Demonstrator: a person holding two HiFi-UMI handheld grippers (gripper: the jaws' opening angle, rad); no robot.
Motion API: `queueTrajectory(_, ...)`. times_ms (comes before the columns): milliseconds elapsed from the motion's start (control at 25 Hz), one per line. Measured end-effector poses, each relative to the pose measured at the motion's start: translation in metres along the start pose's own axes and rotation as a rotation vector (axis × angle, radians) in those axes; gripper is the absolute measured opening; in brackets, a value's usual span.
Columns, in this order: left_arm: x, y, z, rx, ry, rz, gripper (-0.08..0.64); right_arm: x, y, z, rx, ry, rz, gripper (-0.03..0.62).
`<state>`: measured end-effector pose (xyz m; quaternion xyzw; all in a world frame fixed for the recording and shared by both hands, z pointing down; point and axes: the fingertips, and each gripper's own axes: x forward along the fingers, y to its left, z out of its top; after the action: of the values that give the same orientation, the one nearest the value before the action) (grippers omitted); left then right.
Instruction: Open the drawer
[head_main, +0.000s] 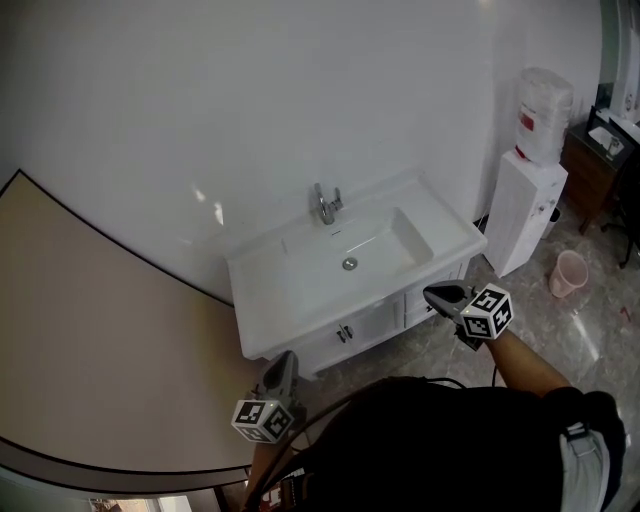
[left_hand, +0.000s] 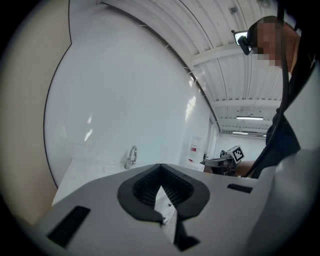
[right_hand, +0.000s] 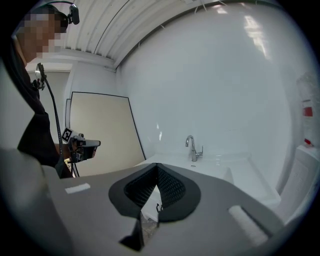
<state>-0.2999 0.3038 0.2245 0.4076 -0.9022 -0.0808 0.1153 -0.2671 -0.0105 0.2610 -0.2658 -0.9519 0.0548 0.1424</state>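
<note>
White vanity (head_main: 270, 285) sits mid-frame in the head view, long axis running 8 to 2 o'clock, fronts facing 5 o'clock toward the person. Drawer (head_main: 415, 308) is at its right end under the counter, closed flush, long axis same as the vanity. Right gripper (head_main: 432, 294) is just in front of it, jaws together, nothing held. Left gripper (head_main: 286, 358) is at 7 o'clock, off the vanity's left corner, jaws together too, empty. Water dispenser (head_main: 525, 205) is at 2 o'clock; red bottle label (head_main: 527, 121), print unreadable.
</note>
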Motion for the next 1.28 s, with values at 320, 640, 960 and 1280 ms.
queueTrajectory(320, 0.034, -0.002, -0.001, -0.003, 0.033, -0.017, 0.000, 0.004, -0.034, -0.009, 0.033, 0.013, -0.015, -0.005)
queueTrajectory(640, 0.075, 0.048, 0.014, -0.018, 0.035, -0.112, 0.000, 0.042, -0.045, 0.005, 0.039, 0.013, -0.111, -0.005)
queueTrajectory(960, 0.103, 0.133, 0.052, -0.003, 0.017, -0.252, 0.000, 0.104, -0.030, 0.047, 0.026, -0.024, -0.230, -0.005)
queueTrajectory(1280, 0.121, 0.204, 0.060, -0.010, 0.036, -0.314, 0.000, 0.165, -0.019, 0.051, 0.039, -0.014, -0.290, -0.005)
